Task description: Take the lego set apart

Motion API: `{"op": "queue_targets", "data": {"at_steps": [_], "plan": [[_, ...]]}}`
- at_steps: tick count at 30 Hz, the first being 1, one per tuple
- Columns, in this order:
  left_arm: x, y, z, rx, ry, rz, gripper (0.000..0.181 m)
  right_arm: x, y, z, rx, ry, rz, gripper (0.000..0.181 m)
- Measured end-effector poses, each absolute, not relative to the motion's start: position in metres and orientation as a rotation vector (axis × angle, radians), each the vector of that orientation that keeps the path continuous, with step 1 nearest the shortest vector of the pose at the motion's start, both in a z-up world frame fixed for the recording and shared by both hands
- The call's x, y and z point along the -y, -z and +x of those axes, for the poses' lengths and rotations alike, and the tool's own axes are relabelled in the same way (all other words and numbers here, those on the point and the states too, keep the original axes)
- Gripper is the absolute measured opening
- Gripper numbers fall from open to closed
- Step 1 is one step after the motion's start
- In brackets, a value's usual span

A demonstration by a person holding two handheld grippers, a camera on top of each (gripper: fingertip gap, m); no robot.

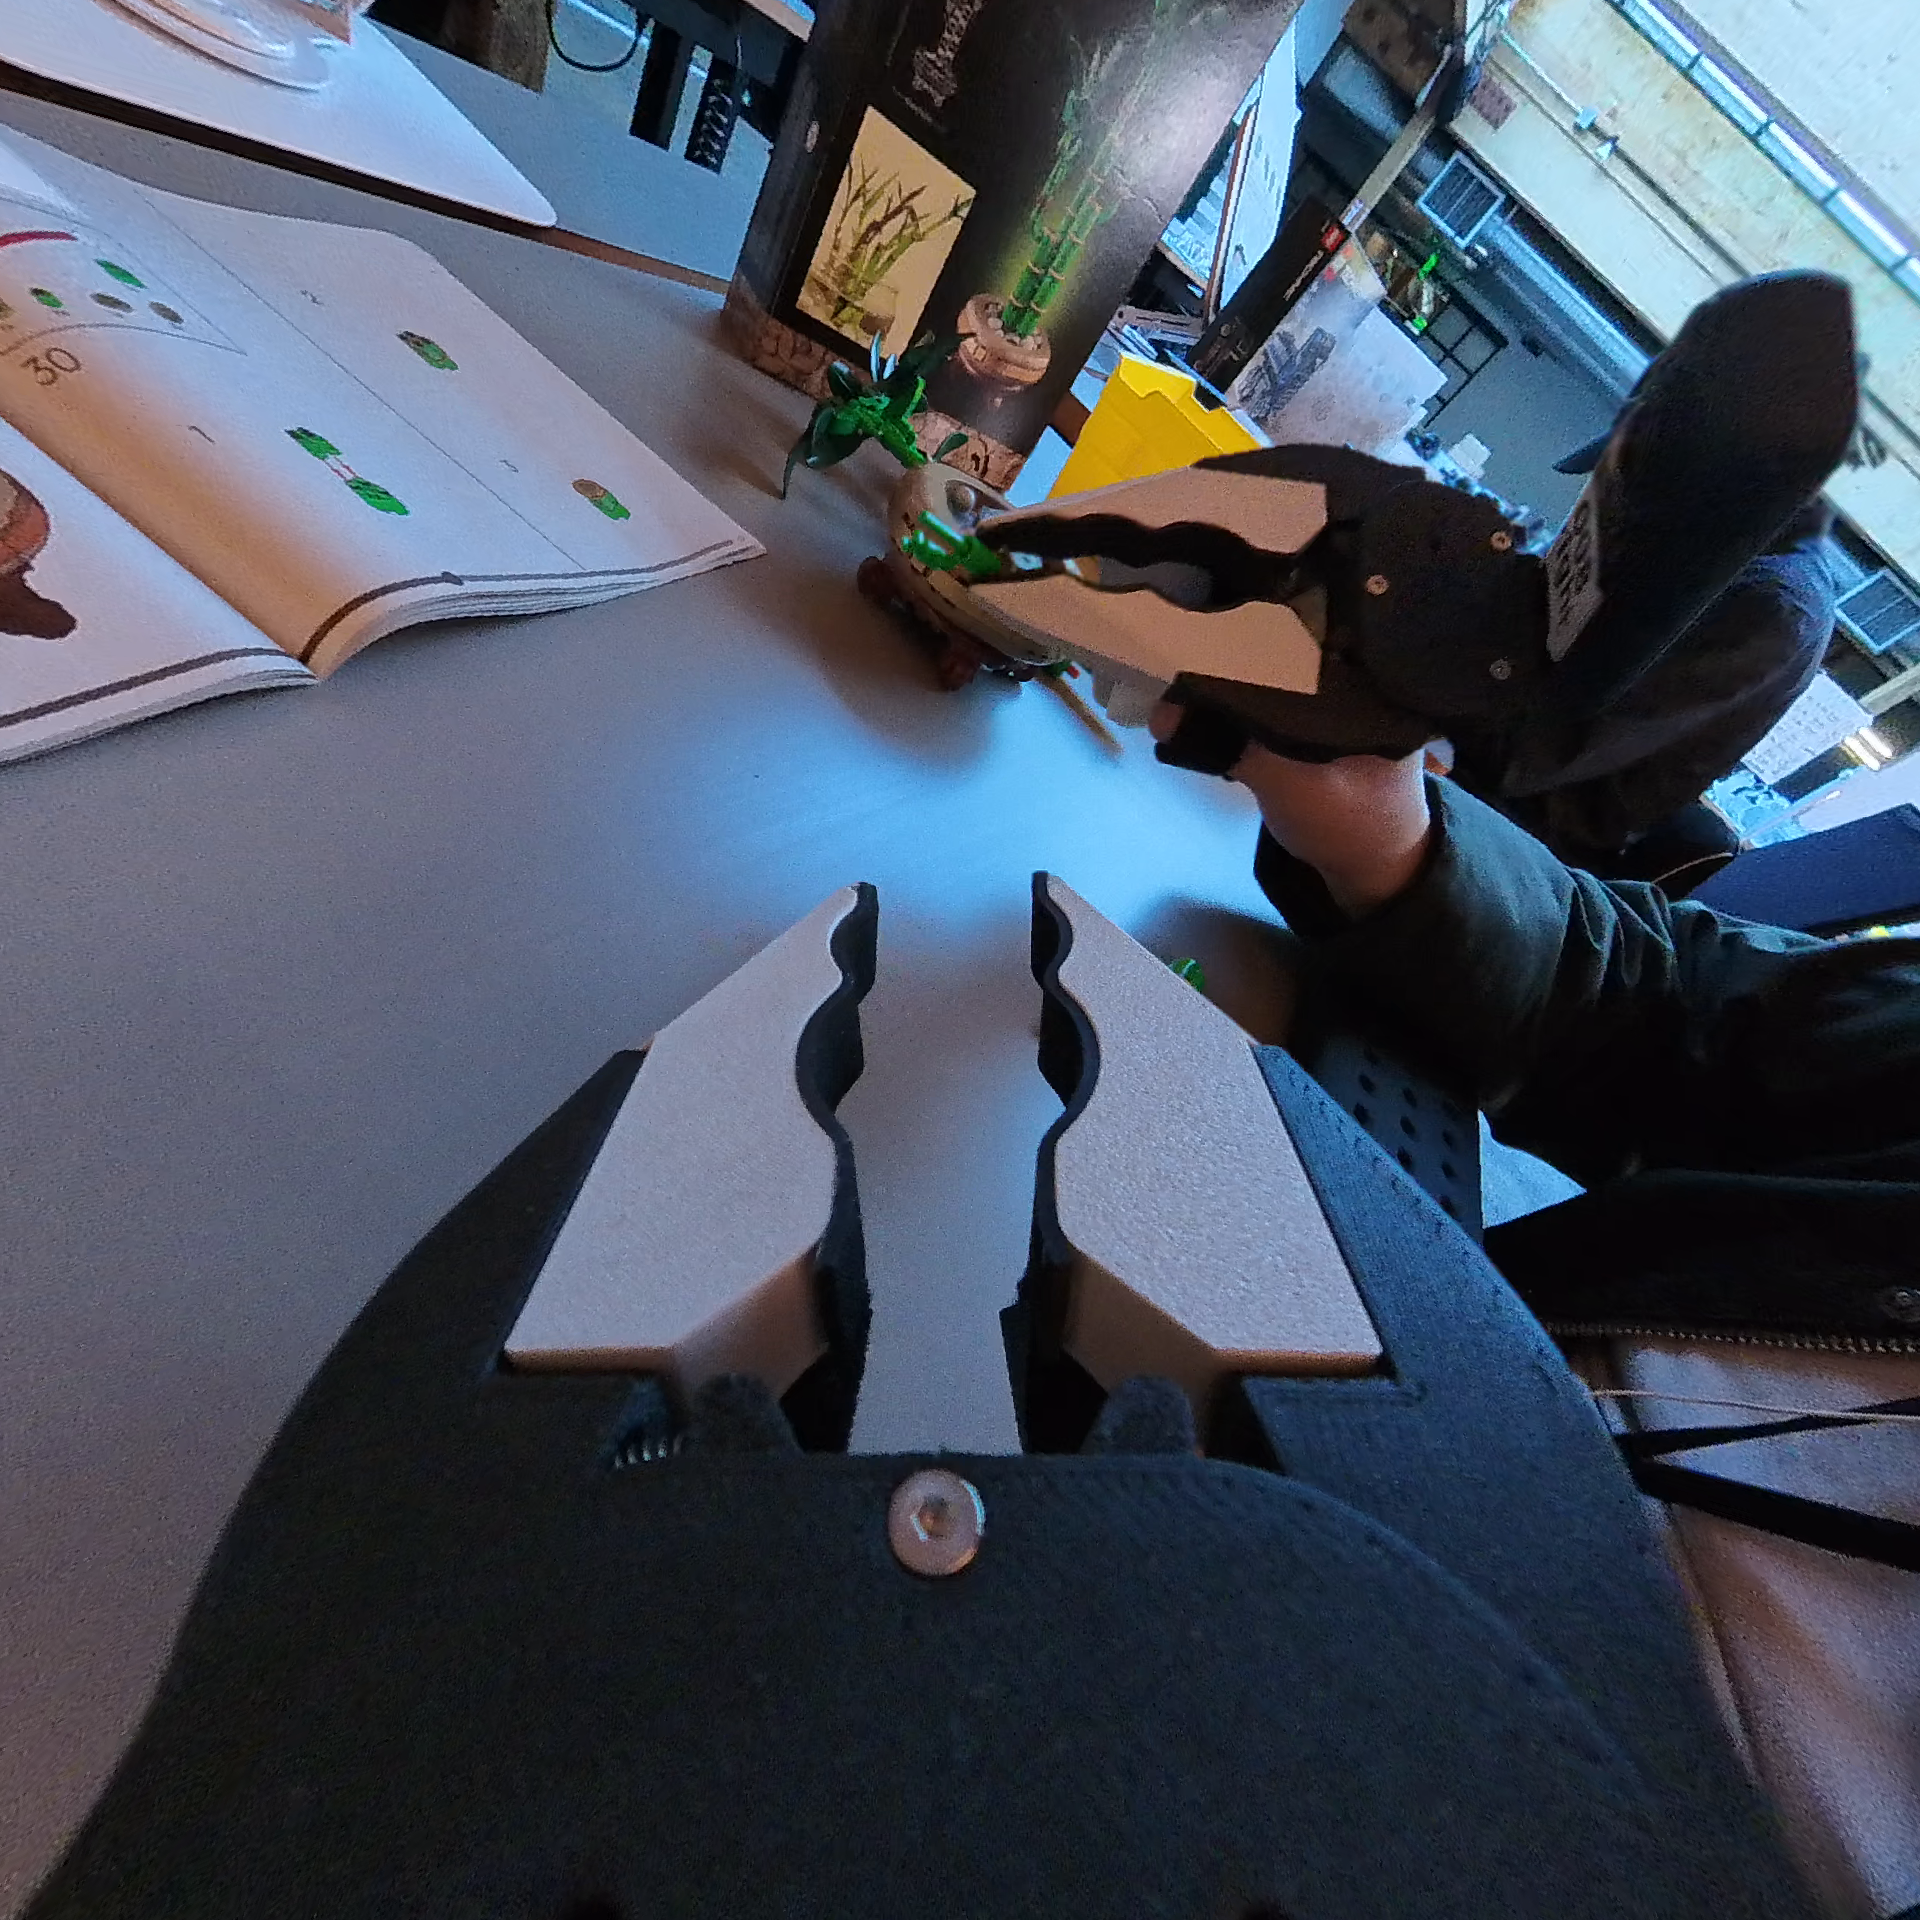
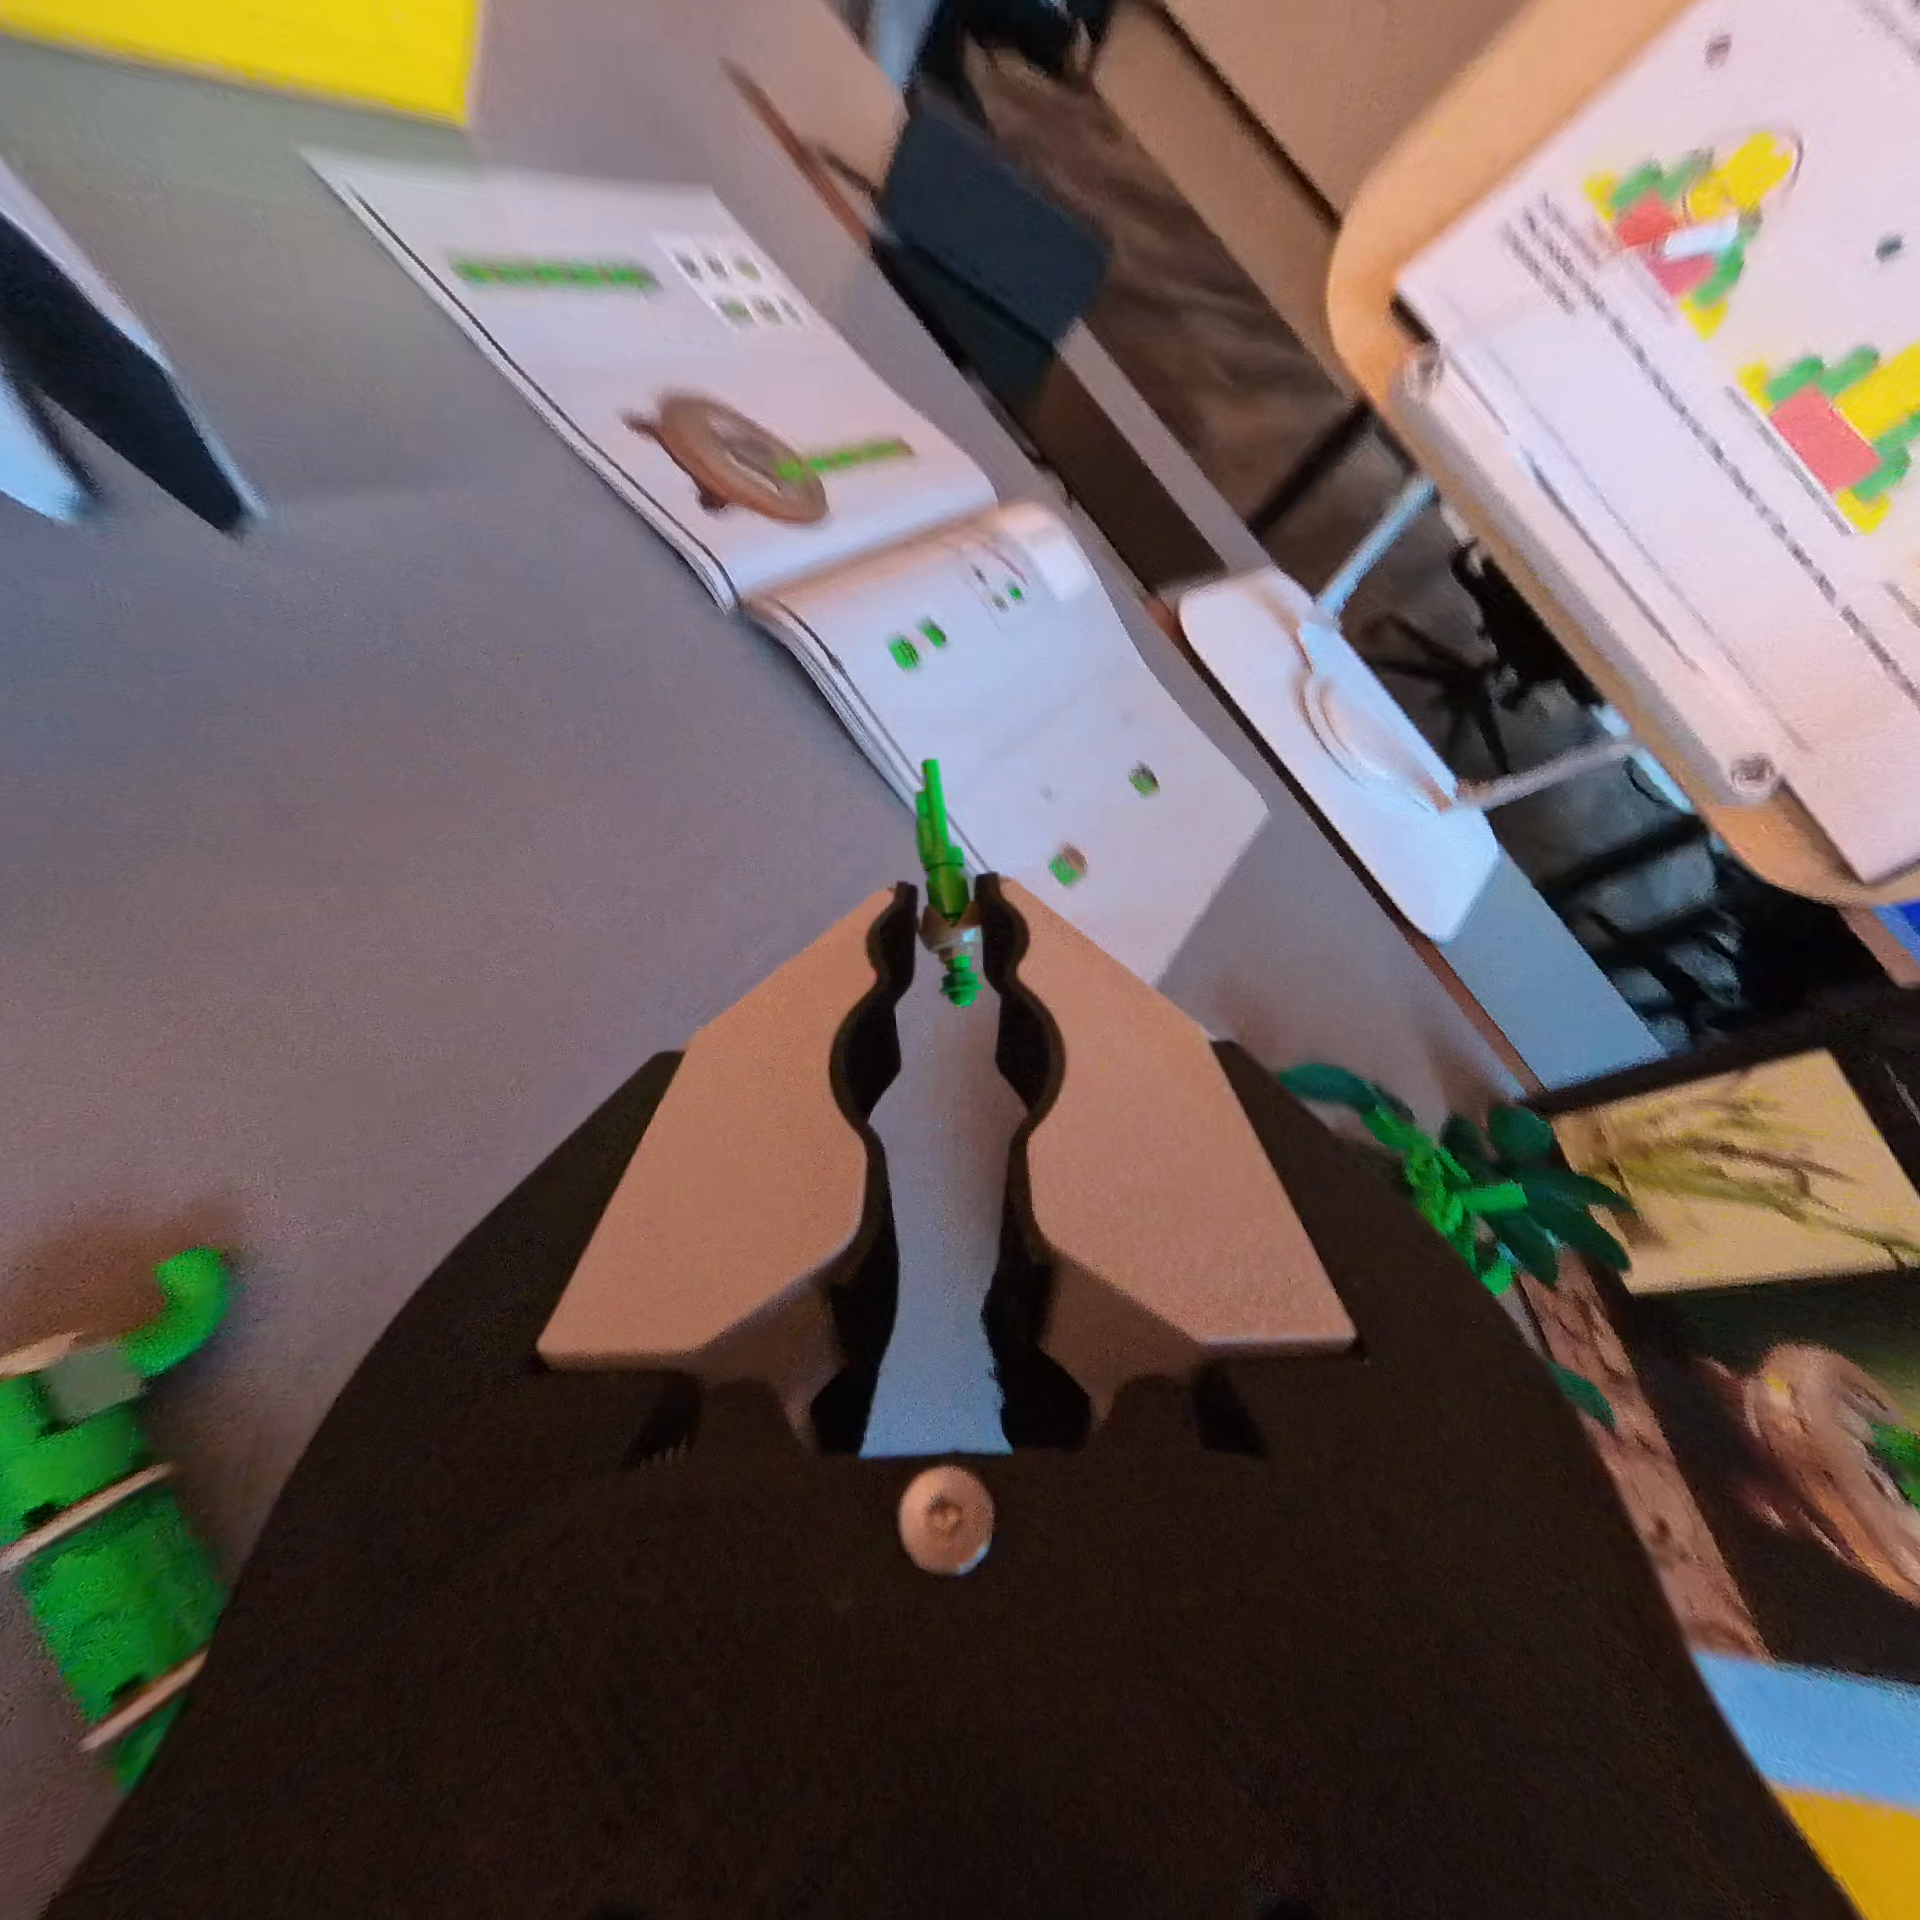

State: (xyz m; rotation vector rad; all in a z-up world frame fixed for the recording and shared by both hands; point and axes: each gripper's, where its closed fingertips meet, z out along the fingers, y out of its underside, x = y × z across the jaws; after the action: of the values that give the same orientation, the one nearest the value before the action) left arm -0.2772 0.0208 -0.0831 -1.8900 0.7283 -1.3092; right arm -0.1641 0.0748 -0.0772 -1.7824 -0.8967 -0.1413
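Note:
My right gripper point(image 2: 943, 896) is shut on a small green lego stem piece point(image 2: 940, 862) and holds it above the grey table. It also shows in the left wrist view point(image 1: 982, 556), with the green piece point(image 1: 940, 545) at its tips just over the tan round lego pot base point(image 1: 935, 582). A cluster of green lego leaves point(image 1: 868, 416) lies behind the base, and also shows in the right wrist view point(image 2: 1475, 1184). A green bamboo stalk section point(image 2: 94, 1475) lies at the lower left of the right wrist view. My left gripper point(image 1: 954, 904) is open and empty over the bare table.
An open instruction booklet point(image 1: 312, 447) lies at the left. The dark lego box point(image 1: 966, 208) stands behind the leaves, with a yellow bin point(image 1: 1143, 426) beside it. A person's hand and dark sleeve point(image 1: 1507, 935) hold the right gripper. A small green piece point(image 1: 1188, 971) lies near the sleeve. The left gripper's tips are roughly 12 cm from the right gripper's.

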Motion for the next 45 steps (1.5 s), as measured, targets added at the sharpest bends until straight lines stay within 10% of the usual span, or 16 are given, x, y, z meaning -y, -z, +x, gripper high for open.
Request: {"op": "queue_targets", "data": {"at_steps": [25,32,45], "plan": [[-0.021,0.1,-0.276,-0.802,1.177,-1.956,0.027,-0.074,0.103,-0.163,0.921,0.099,-1.908,0.009],[-0.059,0.117,-0.313,-0.833,0.42,-1.979,0.022,-0.033,0.103,-0.223,1.003,-0.621,-1.86,0.009],[0.006,0.061,-0.259,-0.807,1.454,-1.758,0.025,-0.003,0.068,-0.241,0.694,-1.586,-1.85,0.009]]}}
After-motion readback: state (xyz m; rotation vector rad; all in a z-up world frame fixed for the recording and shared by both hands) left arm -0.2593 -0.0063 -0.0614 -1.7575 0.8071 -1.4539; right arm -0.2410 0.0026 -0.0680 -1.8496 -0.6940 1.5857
